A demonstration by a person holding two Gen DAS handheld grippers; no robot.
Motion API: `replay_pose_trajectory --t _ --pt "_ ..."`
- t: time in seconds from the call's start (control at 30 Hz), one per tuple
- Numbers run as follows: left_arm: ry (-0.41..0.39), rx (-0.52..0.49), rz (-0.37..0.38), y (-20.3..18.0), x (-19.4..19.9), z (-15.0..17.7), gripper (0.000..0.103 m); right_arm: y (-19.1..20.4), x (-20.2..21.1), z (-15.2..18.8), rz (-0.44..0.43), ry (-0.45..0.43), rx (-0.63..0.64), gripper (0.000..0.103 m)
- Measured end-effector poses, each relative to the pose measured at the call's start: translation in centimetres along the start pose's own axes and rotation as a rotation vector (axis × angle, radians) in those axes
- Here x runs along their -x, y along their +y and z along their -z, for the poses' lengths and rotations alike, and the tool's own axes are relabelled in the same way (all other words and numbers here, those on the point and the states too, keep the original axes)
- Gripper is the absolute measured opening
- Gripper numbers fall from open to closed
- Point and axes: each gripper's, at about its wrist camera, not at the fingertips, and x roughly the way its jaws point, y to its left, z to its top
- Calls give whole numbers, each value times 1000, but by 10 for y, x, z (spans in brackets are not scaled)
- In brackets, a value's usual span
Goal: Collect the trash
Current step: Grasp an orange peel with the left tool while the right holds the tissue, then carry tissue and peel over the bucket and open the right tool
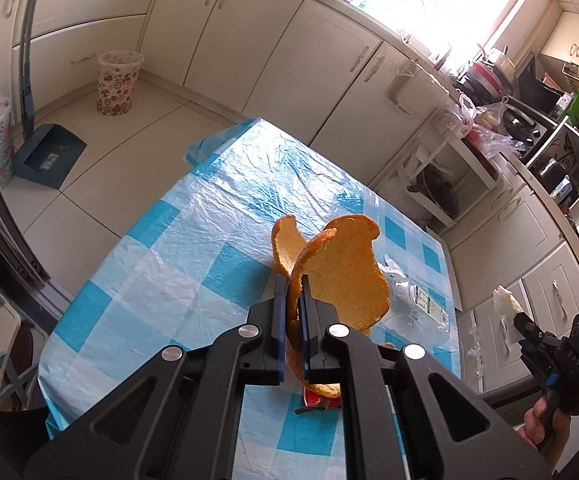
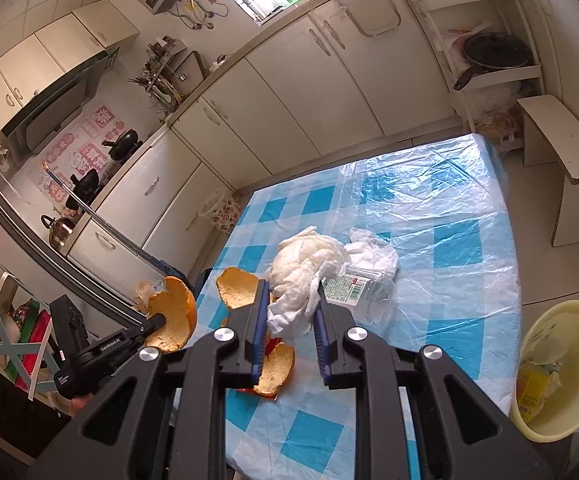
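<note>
A kitchen table (image 2: 469, 248) under glossy blue-checked plastic stands beside cream cabinets (image 1: 273, 52). Beyond the fingers lie a crumpled clear bottle (image 2: 353, 284) and loose peel (image 2: 275, 372). The left gripper (image 1: 293, 292) pinches a curled orange peel (image 1: 341, 268); the right gripper (image 2: 291, 300) clamps a wadded white tissue (image 2: 305, 268). A yellow bin (image 2: 561, 368) sits right.

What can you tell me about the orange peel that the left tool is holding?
The orange peel is one large curled piece, bright orange and dimpled outside, pale yellowish and spongy inside. Its edges are torn and uneven, and it folds into two or three lobes that stand upward. The left tool is shut on its lower part, with the blue pads pressing both sides. It hangs in the air above the checked tablecloth, touching nothing else. Other peel pieces lie on the table.
</note>
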Motion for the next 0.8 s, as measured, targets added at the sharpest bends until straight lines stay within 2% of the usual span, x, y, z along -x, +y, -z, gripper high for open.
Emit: replay_pose_trajectory --t 0.33,0.53,0.8 --pt "25 -103 75 -65 0 18 5 -27 39 2 31 -55 -46 24" --pt "59 -195 131 -122 -4 38 5 -48 61 3 58 -82 -92 24" --pt "137 -317 207 -205 -21 80 5 -83 89 3 101 -114 -187 25"
